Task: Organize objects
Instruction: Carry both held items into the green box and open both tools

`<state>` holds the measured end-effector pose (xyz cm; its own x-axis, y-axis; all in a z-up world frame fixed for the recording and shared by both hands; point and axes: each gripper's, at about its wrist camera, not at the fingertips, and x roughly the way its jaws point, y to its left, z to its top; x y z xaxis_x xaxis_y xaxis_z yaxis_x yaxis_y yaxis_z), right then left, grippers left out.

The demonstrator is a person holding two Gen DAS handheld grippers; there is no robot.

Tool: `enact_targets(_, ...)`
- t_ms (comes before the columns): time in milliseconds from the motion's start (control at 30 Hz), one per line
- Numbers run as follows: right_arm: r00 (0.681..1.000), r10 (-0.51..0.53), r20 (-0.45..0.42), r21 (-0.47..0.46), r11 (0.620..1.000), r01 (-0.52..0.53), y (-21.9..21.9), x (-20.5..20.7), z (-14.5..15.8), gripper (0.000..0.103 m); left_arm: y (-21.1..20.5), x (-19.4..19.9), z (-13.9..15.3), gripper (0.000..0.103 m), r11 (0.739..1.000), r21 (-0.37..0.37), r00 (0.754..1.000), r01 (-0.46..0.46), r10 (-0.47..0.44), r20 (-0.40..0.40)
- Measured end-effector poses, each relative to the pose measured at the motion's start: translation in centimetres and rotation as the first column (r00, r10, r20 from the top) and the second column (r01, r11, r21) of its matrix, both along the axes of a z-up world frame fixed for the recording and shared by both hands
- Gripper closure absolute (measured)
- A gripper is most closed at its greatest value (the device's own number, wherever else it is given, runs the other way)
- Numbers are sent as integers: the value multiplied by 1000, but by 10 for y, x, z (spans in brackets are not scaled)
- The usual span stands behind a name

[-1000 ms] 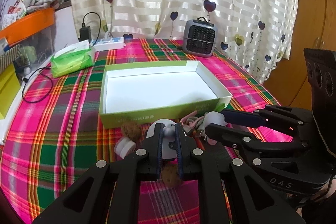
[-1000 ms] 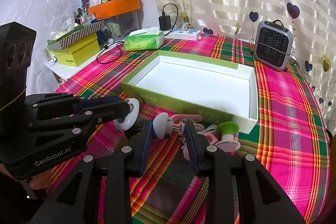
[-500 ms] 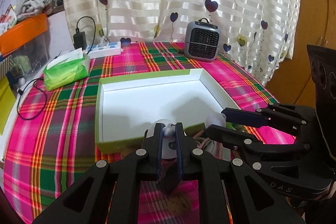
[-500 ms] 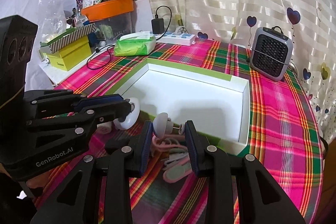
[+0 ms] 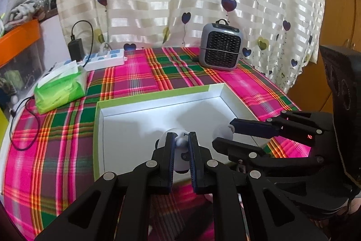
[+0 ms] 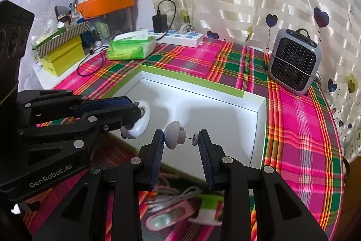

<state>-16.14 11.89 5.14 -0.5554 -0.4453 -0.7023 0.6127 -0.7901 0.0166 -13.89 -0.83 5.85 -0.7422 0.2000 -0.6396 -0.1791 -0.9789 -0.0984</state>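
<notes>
My left gripper [image 5: 180,139] is shut on a white disc with a grey knob [image 5: 181,143], held just above the near part of the box. In the right wrist view the same disc [image 6: 141,122] sticks out past the left gripper [image 6: 135,108]. My right gripper [image 6: 180,139] is shut on a white dome piece [image 6: 172,134], whose thin metal pin reaches across to the right pad. That dome [image 5: 220,131] also shows at the right gripper [image 5: 223,133] in the left wrist view. Both hang over the white box with a green rim [image 5: 158,94] [image 6: 191,82], whose floor is bare.
The plaid tablecloth [image 6: 300,119] carries a grey mini heater [image 6: 294,64], a green tissue pack [image 5: 61,87], and a white power strip [image 5: 106,60] with a black charger. A pink cable bundle [image 6: 167,218] and a green spool [image 6: 208,207] lie before the box. Yellow boxes [image 6: 63,55] stand left.
Both grippers have moved forward with their pieces, from the table in front of the box to over its near part. Neither grip has changed.
</notes>
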Motion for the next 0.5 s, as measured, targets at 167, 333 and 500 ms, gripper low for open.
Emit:
enact_targets(167,1000,0,20,28,1000,-1,-5,-17,-9,70,-1,-18,-9,92,1000,3,1000,-3,3,25)
enact_targets(333,999,-3,50,39,999,1,-9,-28,-20,70,-3,-31,-20,92,1000,4,998,-3,3,56)
enact_targets(500,997,-2,79,48,999,-2,-12,-35,-29,70,-1,-38,-27,92,1000,1,997,6,-6,74)
